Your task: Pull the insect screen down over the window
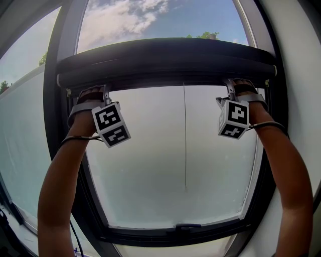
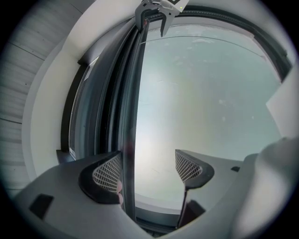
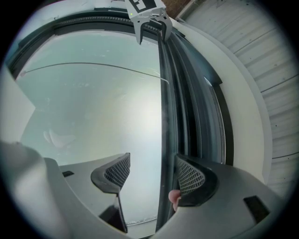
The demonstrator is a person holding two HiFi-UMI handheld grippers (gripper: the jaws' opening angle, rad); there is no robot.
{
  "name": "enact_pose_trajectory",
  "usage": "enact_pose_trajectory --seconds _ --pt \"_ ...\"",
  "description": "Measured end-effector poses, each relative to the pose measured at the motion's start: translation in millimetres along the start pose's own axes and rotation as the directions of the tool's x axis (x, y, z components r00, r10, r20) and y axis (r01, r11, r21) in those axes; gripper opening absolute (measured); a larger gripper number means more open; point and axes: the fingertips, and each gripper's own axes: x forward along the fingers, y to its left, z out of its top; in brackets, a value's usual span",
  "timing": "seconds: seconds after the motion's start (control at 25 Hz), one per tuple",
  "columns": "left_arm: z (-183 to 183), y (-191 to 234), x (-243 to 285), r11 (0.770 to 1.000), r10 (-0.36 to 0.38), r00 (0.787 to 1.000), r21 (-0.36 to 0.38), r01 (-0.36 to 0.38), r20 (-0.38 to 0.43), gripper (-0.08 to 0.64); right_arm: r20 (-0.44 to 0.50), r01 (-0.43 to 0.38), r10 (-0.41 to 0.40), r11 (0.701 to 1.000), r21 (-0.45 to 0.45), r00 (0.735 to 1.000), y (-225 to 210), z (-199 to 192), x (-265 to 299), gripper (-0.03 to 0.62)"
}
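A dark pull bar point(image 1: 165, 62) of the insect screen spans the window near its top. Clear sky shows above it, and a hazy grey pane point(image 1: 150, 160) with a thin hanging cord point(image 1: 184, 140) lies below. My left gripper point(image 1: 95, 91) reaches up to the bar's left part and my right gripper point(image 1: 235, 84) to its right part. In the left gripper view the bar's edge point(image 2: 133, 102) runs between the wide-apart jaws of the left gripper point(image 2: 148, 170), against the left pad point(image 2: 107, 172). In the right gripper view the bar's edge point(image 3: 167, 102) lies beside the right pad point(image 3: 189, 176) of the open right gripper point(image 3: 152, 175).
The dark window frame point(image 1: 52, 125) rings the pane, with a handle point(image 1: 183, 227) on its bottom rail. White wall reveals point(image 1: 301, 75) flank the window on both sides. Each gripper view shows the other gripper point(image 2: 154, 14) point(image 3: 149, 18) far along the bar.
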Motion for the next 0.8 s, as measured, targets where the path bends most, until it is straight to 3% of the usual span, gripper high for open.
enact_pose_trajectory --seconds 0.24,0.4,0.8 --pt "1.1 -16.8 -7.0 0.999 -0.011 1.000 -0.033 0.011 0.000 0.344 -0.014 -0.039 0.039 0.999 -0.001 0.999 15.6 -1.9 -9.7 0.282" --pt "-0.7 -29.9 -12.7 0.999 -0.044 0.999 -0.026 0.044 -0.020 0.344 0.000 -0.040 0.040 0.999 -0.006 0.999 27.7 -0.4 -15.2 0.282" --pt "-5.4 -79.9 -35.9 0.994 -0.109 0.994 -0.021 0.109 -0.009 0.344 0.023 -0.133 0.133 0.991 0.009 0.991 77.5 4.4 -43.7 0.282"
